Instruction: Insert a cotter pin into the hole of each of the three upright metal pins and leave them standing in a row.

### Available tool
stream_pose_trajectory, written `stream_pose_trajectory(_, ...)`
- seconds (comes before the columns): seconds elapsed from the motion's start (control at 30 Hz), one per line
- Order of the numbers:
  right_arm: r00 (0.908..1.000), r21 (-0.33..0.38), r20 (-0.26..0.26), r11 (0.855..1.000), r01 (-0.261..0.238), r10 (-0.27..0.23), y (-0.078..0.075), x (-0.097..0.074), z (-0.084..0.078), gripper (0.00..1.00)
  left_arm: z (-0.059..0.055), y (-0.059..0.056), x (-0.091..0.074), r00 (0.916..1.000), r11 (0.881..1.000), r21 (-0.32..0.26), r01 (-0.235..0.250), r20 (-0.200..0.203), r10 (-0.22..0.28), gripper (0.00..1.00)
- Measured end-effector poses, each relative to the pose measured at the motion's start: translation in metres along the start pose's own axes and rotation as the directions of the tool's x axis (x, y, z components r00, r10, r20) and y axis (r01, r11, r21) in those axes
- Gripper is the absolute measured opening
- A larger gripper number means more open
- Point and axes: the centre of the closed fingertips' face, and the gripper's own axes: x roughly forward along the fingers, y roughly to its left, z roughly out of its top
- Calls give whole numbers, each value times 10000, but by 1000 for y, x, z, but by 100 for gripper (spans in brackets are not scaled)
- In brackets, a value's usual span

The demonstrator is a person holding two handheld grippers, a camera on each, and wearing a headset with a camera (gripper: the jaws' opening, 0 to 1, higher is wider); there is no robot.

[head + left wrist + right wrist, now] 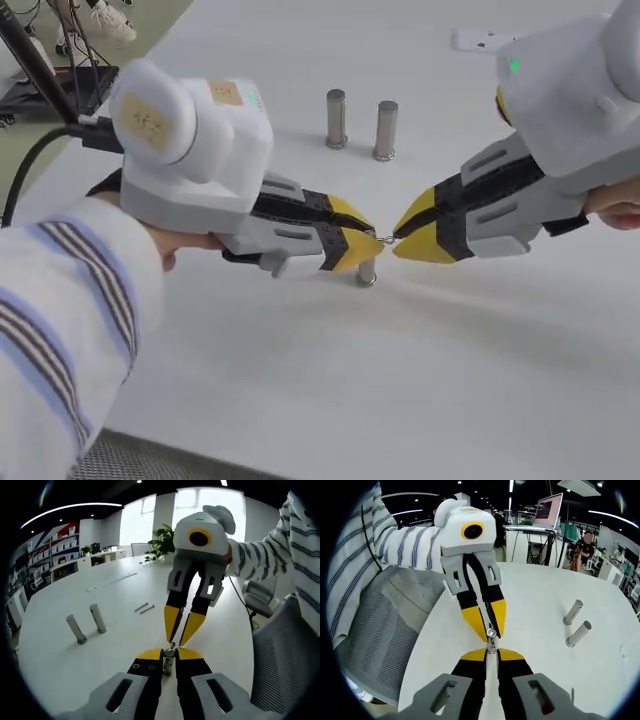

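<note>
In the head view the left gripper (374,243) hides most of the nearest metal pin (367,276), so just its foot shows under the yellow tips. The cotter pin (386,239), nipped by the right gripper (398,240), is too small to show its shape. The picture's edge cuts off that gripper's body. In the left gripper view, two thin pieces (143,608) are too small to identify.

Two upright pins (336,118) block the far side; near tabletop (330,380) seems open.

White table (300,390) with upright metal pins (385,130)
</note>
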Motion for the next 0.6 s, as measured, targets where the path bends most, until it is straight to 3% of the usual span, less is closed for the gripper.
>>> stream_pose_trajectory(0.6,9999,-116,59,9999,-107,108,1,5,6,0,1,-2,0,10000,9999,88,59,-9,-59,5)
